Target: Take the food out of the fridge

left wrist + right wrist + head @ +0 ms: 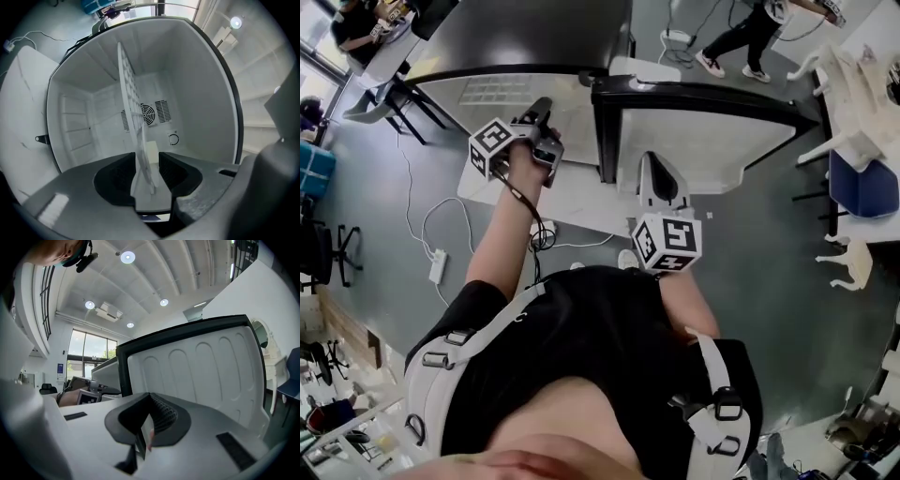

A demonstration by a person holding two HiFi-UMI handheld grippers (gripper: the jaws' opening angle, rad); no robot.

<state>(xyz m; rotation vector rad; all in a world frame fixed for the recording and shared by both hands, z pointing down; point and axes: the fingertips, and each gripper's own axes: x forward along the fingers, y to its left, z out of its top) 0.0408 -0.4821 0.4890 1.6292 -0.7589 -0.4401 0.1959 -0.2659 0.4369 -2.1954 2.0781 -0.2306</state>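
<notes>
The fridge (534, 94) stands open in front of me, its door (703, 141) swung out to the right. I see no food in any view. My left gripper (542, 105) reaches into the compartment, rolled on its side. In the left gripper view it (146, 171) is open, and the front edge of the white wire shelf (129, 93) runs between the jaws. Behind the shelf is a fan vent (147, 114). My right gripper (661, 178) hangs lower, close to the inner face of the door (201, 366). Its jaws (145, 437) stand close together with only a pale sliver between them.
A power strip (438, 267) and its cable lie on the grey floor at the left. Office chairs (319, 248) stand at the far left, white chairs (853, 112) and a blue seat (862, 187) at the right. A person (741, 37) walks behind the fridge.
</notes>
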